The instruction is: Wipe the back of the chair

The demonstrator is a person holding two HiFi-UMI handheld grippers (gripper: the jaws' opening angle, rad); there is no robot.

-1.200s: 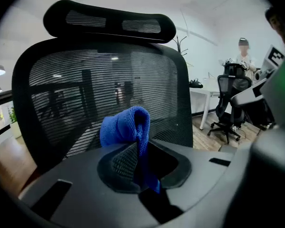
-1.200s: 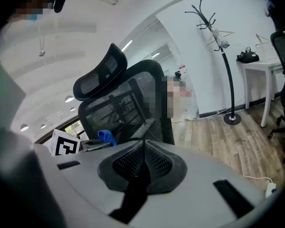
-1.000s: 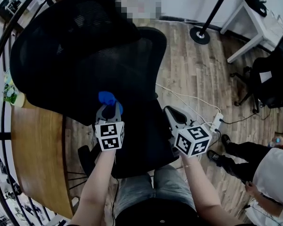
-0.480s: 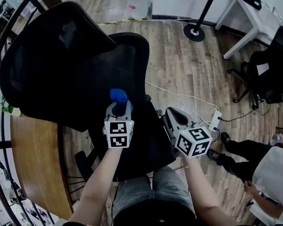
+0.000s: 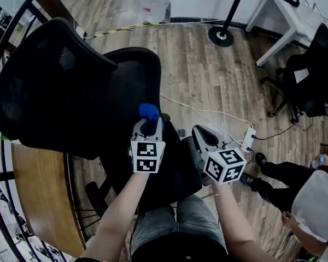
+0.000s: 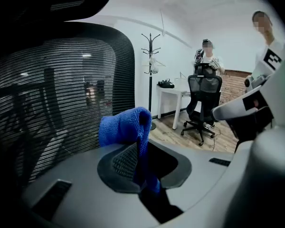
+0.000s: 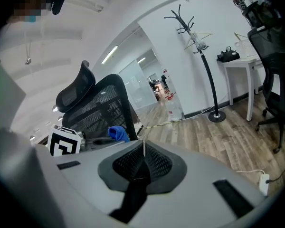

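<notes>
The black mesh office chair fills the left middle of the head view, its headrest nearest the left edge. My left gripper is shut on a blue cloth, held at the right edge of the chair back. In the left gripper view the blue cloth sticks up from the left gripper, with the mesh back close on the left. My right gripper is shut and holds nothing, off to the right of the chair. The right gripper looks past the chair and the cloth.
A wooden table lies at the lower left. A stand base, a white table and another black chair are at the right. A power strip with cables lies on the floor near a seated person.
My left gripper has carried the blue cloth rightward across the chair back to its right edge. The right gripper has stayed about where it was.
</notes>
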